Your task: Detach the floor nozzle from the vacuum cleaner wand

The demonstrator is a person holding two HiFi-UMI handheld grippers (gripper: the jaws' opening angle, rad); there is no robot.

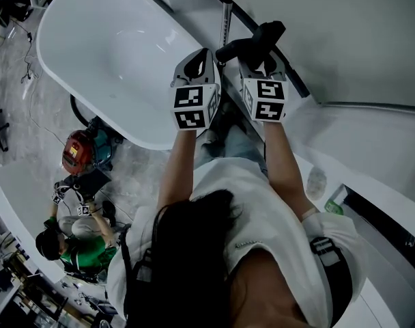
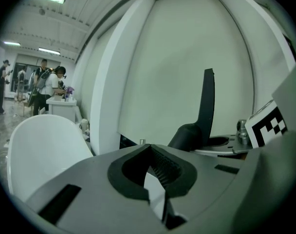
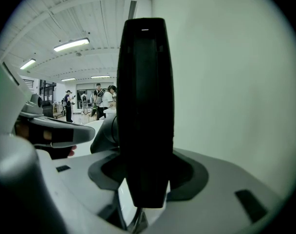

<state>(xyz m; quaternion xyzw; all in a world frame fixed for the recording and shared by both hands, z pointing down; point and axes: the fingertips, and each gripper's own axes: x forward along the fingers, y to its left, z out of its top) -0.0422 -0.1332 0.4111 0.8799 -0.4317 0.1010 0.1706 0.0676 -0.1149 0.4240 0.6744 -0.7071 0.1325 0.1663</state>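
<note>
Black vacuum handle [image 1: 256,41] sits clamped in the right tool [image 1: 263,64], close to the white wall [image 1: 358,39]. Left tool [image 1: 196,64], jaws together and empty, hangs over the bathtub [image 1: 91,80] rim.

The oval white bathtub [image 1: 105,53], at ten o'clock in the head view, looks glossy and smooth. The black vacuum cleaner handle [image 3: 145,111] is matt plastic. The left gripper [image 2: 149,147] has a matt grey plastic shell and ribbed black pads [image 2: 161,165].
</note>
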